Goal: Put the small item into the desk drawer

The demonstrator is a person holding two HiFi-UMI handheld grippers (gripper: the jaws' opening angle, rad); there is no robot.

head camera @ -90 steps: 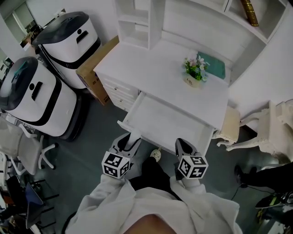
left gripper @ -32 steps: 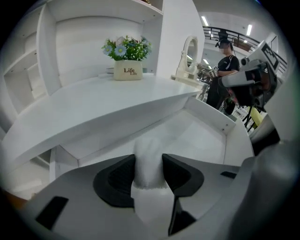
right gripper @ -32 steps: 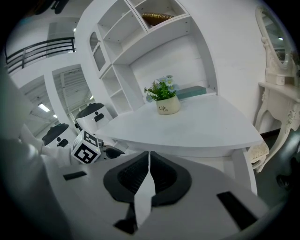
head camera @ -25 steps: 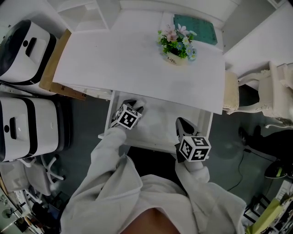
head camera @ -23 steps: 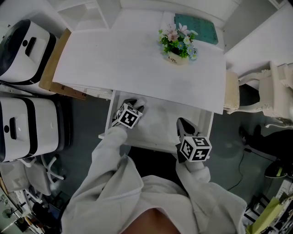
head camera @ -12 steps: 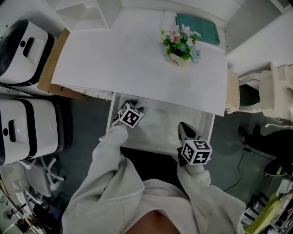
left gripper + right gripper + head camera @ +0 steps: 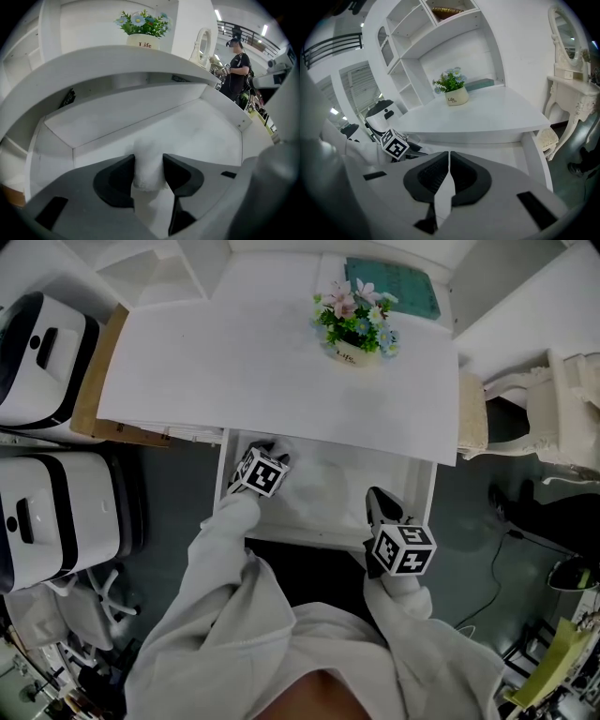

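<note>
White drawer (image 7: 323, 486), open under the white table (image 7: 234, 362), has the left tongs (image 7: 271, 449) and right tongs (image 7: 377, 502) over it in the head view. Left gripper view: the left tongs clamp a small white fluffy item (image 7: 147, 147) above the drawer floor. Right gripper view: the right tongs are pressed together, empty.

The desk top (image 7: 262, 362) hides the rear of the drawer (image 7: 342, 498), and the white item (image 7: 148, 161) is unidentifiable

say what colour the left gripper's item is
The item is white; best in left gripper view.
</note>
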